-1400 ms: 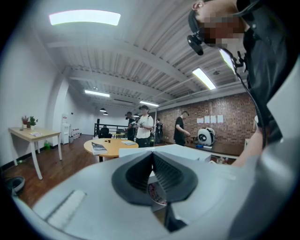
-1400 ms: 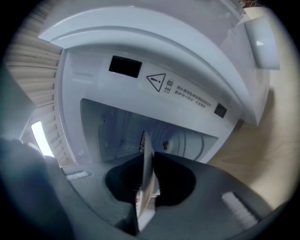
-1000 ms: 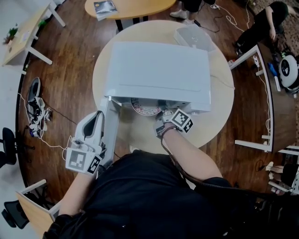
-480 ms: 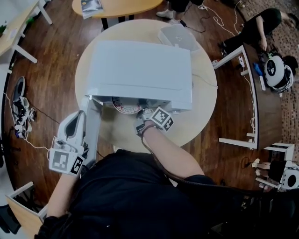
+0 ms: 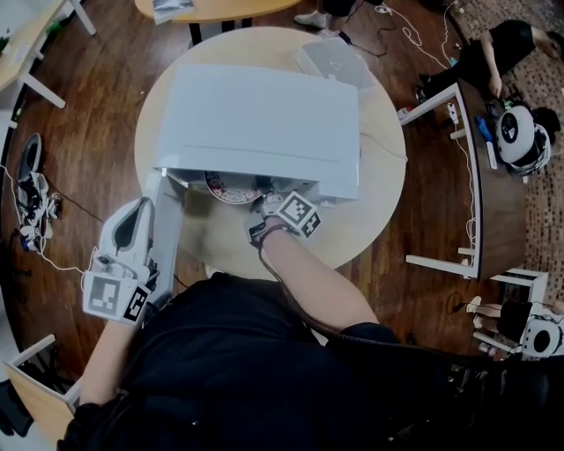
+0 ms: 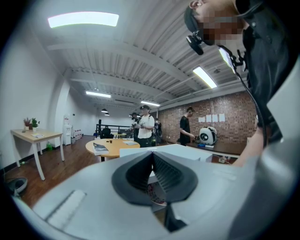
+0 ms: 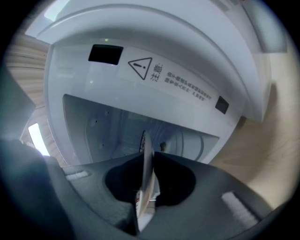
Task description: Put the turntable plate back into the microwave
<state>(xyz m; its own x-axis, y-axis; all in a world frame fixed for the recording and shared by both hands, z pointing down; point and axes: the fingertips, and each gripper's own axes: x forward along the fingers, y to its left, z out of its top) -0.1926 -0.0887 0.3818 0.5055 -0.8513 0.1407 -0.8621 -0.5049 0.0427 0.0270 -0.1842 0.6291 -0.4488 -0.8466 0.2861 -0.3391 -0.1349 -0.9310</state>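
The white microwave (image 5: 264,123) stands on a round table (image 5: 370,211) with its door (image 5: 167,233) swung open toward me at the left. My right gripper (image 5: 264,204) is at the mouth of the cavity, shut on the turntable plate (image 5: 229,188), which pokes partly under the front edge. In the right gripper view the plate (image 7: 146,180) is edge-on between the pads of the right gripper (image 7: 147,152), facing the cavity (image 7: 117,126). My left gripper (image 5: 139,213) hangs beside the door; in its own view the left gripper (image 6: 153,154) is shut with nothing in it.
A clear plastic box (image 5: 333,62) sits on the table behind the microwave. A wooden table (image 5: 211,9) stands beyond it, white desk frames (image 5: 458,114) at the right, shoes and cables (image 5: 31,198) on the floor at the left. People stand further back.
Only the head camera has shifted, sliding the scene left and up in the picture. Both grippers and the plate keep their places relative to the microwave.
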